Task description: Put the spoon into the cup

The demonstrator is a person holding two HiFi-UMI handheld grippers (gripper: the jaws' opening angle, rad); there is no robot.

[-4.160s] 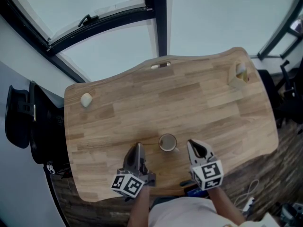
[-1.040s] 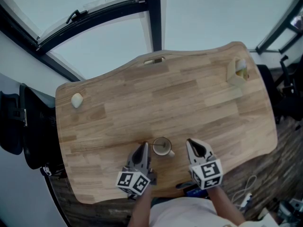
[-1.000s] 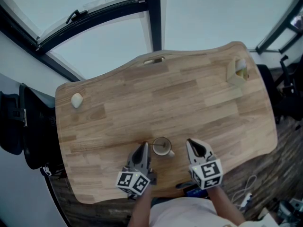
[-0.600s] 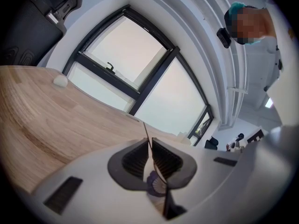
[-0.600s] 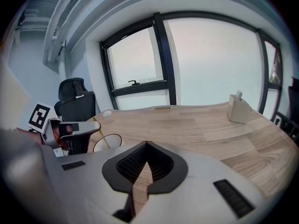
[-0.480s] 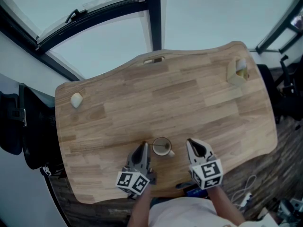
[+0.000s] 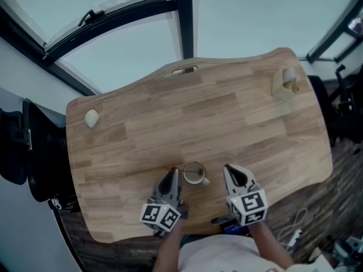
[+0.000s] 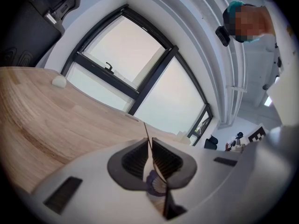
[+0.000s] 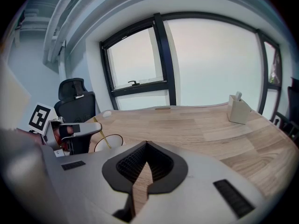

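A small cup [image 7: 194,174] stands near the front edge of the wooden table [image 7: 227,123]. In the right gripper view a thin golden spoon [image 9: 102,133] leans out of the cup [image 9: 108,143], its handle rising to the left. My left gripper [image 7: 172,176] sits just left of the cup with its tips at that handle. In its own view the left gripper [image 8: 149,141] is shut on a thin strip, the spoon's handle, and the cup is hidden. My right gripper [image 7: 229,170] hovers right of the cup, and the right gripper [image 9: 146,144] is shut and empty.
A pale holder box [image 7: 283,85] stands at the table's far right corner, and a small white lump [image 7: 91,118] lies at the far left. A black office chair [image 7: 22,146] sits beyond the left edge. Windows rise behind the table.
Since the oldest frame my left gripper has closed in on the cup's left side. Over the last second nothing has visibly moved.
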